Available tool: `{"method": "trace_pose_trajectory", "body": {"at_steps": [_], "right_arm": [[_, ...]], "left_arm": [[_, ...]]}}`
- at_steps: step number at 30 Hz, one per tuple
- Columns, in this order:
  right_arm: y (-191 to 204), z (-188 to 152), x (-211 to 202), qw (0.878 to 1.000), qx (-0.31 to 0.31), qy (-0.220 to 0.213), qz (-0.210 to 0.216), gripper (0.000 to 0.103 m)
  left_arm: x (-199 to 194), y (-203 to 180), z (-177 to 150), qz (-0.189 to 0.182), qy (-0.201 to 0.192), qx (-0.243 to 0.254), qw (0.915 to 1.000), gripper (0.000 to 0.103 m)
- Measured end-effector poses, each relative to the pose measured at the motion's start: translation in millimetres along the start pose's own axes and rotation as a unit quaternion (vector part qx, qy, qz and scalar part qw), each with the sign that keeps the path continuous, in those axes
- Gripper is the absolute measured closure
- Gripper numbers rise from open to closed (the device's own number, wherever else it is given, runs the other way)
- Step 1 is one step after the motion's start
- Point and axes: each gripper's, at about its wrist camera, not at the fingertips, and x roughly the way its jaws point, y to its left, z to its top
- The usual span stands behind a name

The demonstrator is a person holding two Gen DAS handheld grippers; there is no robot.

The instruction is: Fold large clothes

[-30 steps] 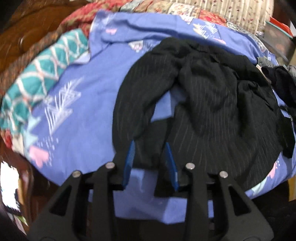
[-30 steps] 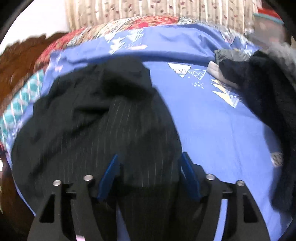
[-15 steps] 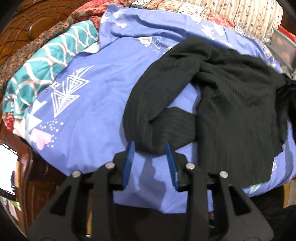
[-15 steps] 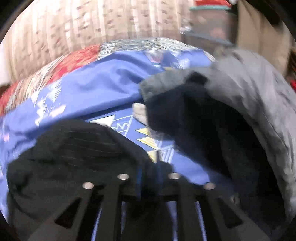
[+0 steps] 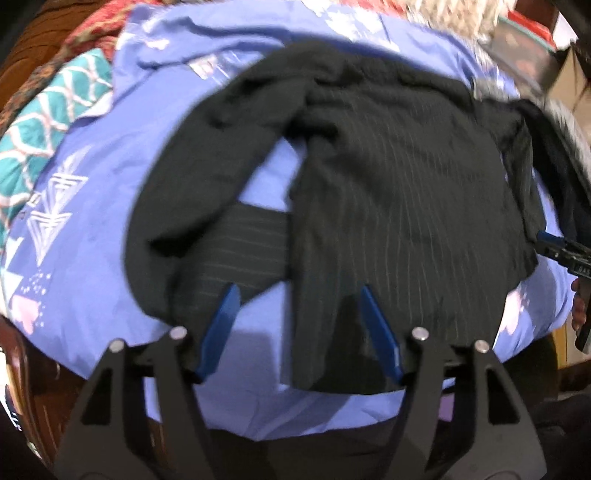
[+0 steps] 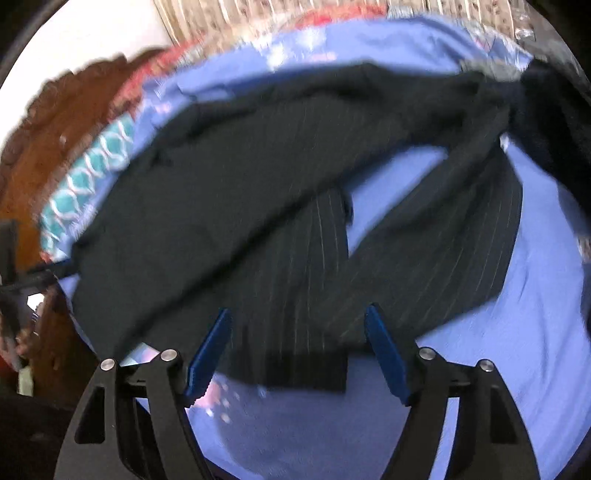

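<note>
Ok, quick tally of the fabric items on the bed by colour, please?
Black pinstriped: 1, the pinstriped garment spread out.
Blue patterned: 1, the bedsheet underneath.
Teal and white: 1, the patterned cloth at the sheet's edge.
Red floral: 1, the quilt beyond the sheet.
Dark, grey-trimmed: 1, the clothing pile beside the garment.
Total: 5

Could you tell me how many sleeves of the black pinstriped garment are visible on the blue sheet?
2. One sleeve curls along the black pinstriped garment's left side; the other sleeve stretches out at its right side. Folds may hide more.
</note>
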Motion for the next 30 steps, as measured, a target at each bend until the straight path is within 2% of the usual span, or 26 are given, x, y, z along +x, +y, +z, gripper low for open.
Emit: {"method": "trace_pose_trajectory", "body": {"at_steps": [2,5,7,8,9,10,11,12,14,15,17,19,21,24,26,28,29,30], "right_arm": [[-6,-11,0,0.999,0.035,-0.001,0.003,0.011],[-17,-24,-1,0.994,0.1,-0.018,0.04,0.011],[-12,-24,9,0.994,0.099,-0.014,0.039,0.011],[-6,-21,14,0.995,0.088,-0.015,0.035,0.024],[4,-16,18,0.997,0.072,-0.01,0.027,0.053],[5,-10,15,0.997,0.075,-0.007,0.033,0.071],[-2,-6,7,0.995,0.085,-0.014,0.054,0.074],[-1,0,-16,0.992,0.091,-0.041,0.08,0.074],[1,7,-65,0.989,0.078,-0.087,0.094,0.074],[3,7,-85,0.987,0.072,-0.105,0.094,0.076],[6,2,-139,0.985,0.052,-0.14,0.089,0.077],[7,-11,-167,0.987,0.036,-0.142,0.065,0.078],[-2,-32,-175,0.992,0.045,-0.111,0.033,0.08],[-29,-62,-159,0.994,0.092,-0.06,-0.022,0.08],[-45,-73,-151,0.987,0.136,-0.078,-0.028,0.08],[-42,-64,-142,0.983,0.144,-0.111,-0.011,0.077],[-39,-58,-140,0.984,0.134,-0.119,-0.002,0.072],[-29,-44,-130,0.986,0.112,-0.123,0.009,0.06]], "left_arm": [[9,-6,-4,0.006,0.022,0.003,0.9997,0.037],[11,-5,-9,-0.024,0.024,-0.019,0.9992,0.037],[16,-5,-9,-0.049,0.03,-0.033,0.9978,0.05],[19,-6,-8,-0.048,0.035,-0.034,0.9976,0.068],[20,-7,-6,-0.045,0.038,-0.036,0.9976,0.085],[19,-8,-4,-0.048,0.037,-0.038,0.9974,0.093],[14,-7,-1,-0.055,0.034,-0.041,0.997,0.096],[2,-4,3,-0.06,0.023,-0.045,0.9969,0.096],[-23,1,9,-0.076,0.001,-0.054,0.9957,0.096],[-42,6,11,-0.094,-0.015,-0.061,0.9936,0.096],[-72,12,12,-0.105,-0.04,-0.067,0.9915,0.097],[-90,15,12,-0.102,-0.054,-0.07,0.9909,0.098],[-97,19,5,-0.098,-0.055,-0.074,0.9909,0.098],[-76,15,-6,-0.079,-0.025,-0.074,0.9938,0.098],[-49,11,-12,-0.048,0.012,-0.073,0.9961,0.098],[-32,13,-9,-0.054,0.033,-0.086,0.9943,0.098],[-29,12,-6,-0.058,0.033,-0.087,0.9939,0.098],[-27,10,0,-0.052,0.023,-0.083,0.995,0.098]]}}
